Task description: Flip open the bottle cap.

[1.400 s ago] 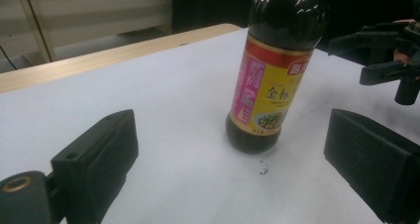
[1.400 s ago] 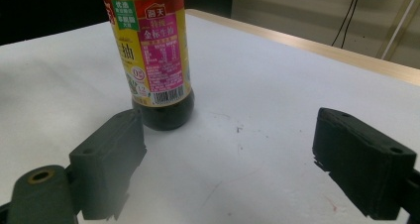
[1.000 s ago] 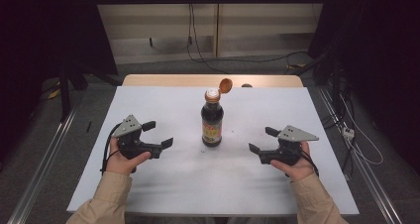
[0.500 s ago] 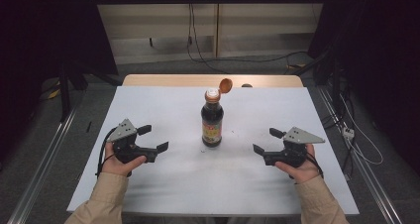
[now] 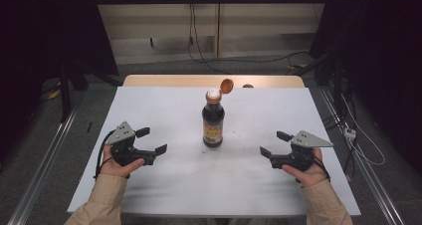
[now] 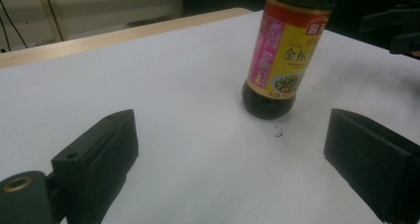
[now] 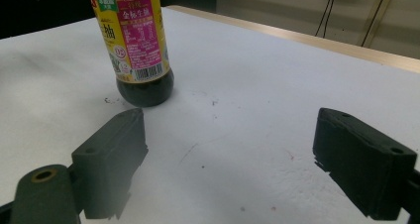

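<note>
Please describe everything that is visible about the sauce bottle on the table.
The sauce bottle stands upright near the middle of the white table. It holds dark liquid and looks like clear plastic or glass. Its label is yellow and pink with printed characters. The orange flip cap is open, hinged back. Nothing touches it except the table.

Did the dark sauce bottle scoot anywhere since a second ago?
No. The sauce bottle stands in the same spot on the white table, equally far from the wooden edge behind it, its orange cap flipped open as before.

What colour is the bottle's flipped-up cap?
Orange. The cap stands open above the bottle, clearest in the high view.
</note>
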Tool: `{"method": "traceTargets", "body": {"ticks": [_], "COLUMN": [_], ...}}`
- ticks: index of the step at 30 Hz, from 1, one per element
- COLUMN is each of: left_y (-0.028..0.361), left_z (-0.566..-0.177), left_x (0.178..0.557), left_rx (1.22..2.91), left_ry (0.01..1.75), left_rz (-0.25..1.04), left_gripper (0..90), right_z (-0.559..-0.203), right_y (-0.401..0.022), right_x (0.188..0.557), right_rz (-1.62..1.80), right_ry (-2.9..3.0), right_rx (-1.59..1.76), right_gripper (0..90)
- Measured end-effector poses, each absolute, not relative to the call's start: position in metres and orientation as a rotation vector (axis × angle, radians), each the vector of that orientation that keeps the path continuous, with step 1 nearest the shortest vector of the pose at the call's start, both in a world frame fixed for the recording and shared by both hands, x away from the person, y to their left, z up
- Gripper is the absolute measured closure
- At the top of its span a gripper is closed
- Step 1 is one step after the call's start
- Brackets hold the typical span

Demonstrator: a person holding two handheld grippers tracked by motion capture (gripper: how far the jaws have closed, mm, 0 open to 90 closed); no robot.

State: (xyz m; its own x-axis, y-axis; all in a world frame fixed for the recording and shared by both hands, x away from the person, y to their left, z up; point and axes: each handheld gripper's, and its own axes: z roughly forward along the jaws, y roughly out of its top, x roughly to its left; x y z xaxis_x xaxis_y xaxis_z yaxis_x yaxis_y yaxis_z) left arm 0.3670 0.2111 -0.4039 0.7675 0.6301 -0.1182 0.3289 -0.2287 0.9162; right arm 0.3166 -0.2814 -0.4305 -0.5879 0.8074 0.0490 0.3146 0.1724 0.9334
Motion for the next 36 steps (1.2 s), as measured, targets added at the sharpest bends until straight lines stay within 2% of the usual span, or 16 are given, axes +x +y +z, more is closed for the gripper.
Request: {"method": "traceTargets", "body": {"ticks": [36], "left_y": [0.232], "left_z": [-0.416], "left_x": [0.350], "left_rx": [1.841], "left_ry": [0.746], "left_rz": [0.356], "left_gripper": [6.1], "right_z": [-0.442], "right_y": [-0.295], "right_x": [0.293], "right_rz": [1.415], "right_ry": [1.967], "right_rx": [1.091], "right_gripper": [13.0]}}
